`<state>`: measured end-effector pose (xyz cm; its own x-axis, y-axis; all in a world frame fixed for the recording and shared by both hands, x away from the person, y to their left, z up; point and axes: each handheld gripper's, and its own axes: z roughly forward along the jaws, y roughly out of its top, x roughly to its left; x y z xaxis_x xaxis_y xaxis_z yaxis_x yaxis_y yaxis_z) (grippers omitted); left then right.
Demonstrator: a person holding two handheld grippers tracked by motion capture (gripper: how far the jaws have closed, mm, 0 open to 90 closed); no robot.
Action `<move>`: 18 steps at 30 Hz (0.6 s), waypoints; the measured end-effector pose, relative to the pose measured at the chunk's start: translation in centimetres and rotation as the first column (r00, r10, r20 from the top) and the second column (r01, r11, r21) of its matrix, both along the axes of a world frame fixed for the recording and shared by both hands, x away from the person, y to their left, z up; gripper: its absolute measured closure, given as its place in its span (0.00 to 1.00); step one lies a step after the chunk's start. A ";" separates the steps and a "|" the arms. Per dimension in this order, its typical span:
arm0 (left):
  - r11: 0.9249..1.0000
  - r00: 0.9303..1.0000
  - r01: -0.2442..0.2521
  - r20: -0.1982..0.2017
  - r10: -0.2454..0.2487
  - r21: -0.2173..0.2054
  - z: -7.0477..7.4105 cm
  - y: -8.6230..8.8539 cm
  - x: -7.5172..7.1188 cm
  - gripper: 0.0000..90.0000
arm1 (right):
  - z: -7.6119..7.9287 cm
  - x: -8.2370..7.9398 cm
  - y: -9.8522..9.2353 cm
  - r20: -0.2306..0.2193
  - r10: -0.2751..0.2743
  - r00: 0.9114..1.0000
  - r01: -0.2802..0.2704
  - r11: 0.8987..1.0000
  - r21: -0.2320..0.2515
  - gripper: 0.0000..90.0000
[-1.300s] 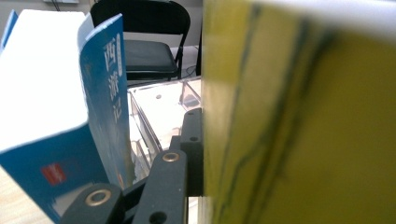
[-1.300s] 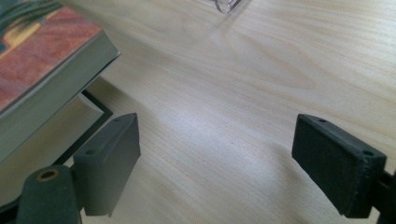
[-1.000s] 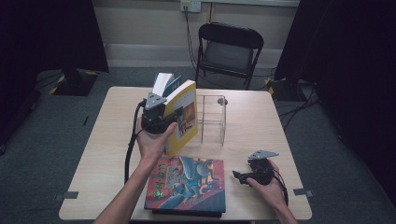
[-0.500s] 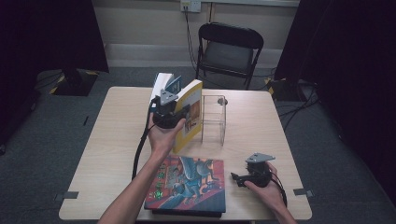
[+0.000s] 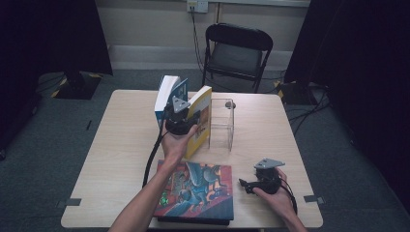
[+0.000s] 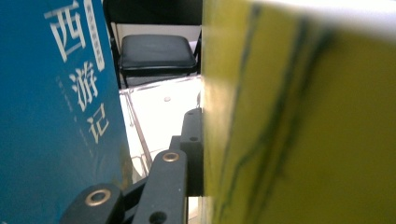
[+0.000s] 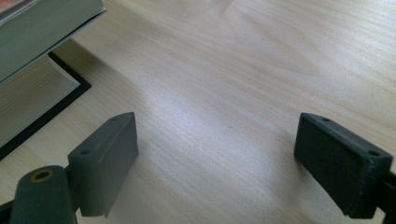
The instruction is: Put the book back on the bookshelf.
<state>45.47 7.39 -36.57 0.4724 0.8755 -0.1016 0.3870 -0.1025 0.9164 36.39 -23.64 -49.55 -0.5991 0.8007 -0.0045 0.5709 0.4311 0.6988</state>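
A hand holds my left gripper [image 5: 178,115] upright over the middle of the table. Its one visible jaw presses flat on the cover of a yellow book [image 5: 201,122] [image 6: 299,121], and the other jaw is hidden behind that book. Close on the jaw's other side stands a blue and white book [image 5: 167,93] [image 6: 56,107]; I cannot tell whether it is gripped too. My right gripper [image 5: 244,183] [image 7: 229,140] rests open on the table at the front right, pointing left with bare wood between its pads.
A clear plastic stand [image 5: 223,123] sits just right of the yellow book. A large colourful book [image 5: 196,191] lies flat on a black one at the front edge; their corner [image 7: 37,51] shows left of the right gripper. A black chair [image 5: 237,53] stands behind the table [image 5: 121,145].
The left hand has carried the yellow book to the right and a little lower, closer to the clear stand. The right hand has stayed put.
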 end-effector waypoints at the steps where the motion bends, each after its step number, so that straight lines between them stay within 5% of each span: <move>1: 1.000 1.000 0.004 0.004 -0.004 0.008 -0.2 0.0 0.0 0.84 | 0.0 0.0 0.0 0.000 -0.001 1.000 0.001 1.000 0.000 0.15; 7: 1.000 1.000 0.011 0.012 -0.011 -0.002 -1.5 -0.1 -0.2 0.84 | 0.0 0.0 0.0 0.000 -0.001 1.000 0.001 1.000 0.000 0.15; 18: 0.998 0.998 0.057 -0.033 -0.057 -0.004 -1.0 0.8 -1.5 0.79 | 0.0 0.0 0.1 0.002 -0.005 1.000 0.005 1.000 0.001 0.15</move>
<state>43.94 8.20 -37.58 0.5178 0.8469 -0.1209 0.4112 -0.1224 0.9033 36.40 -23.59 -49.57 -0.5953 0.8035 -0.0050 0.5713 0.4276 0.7005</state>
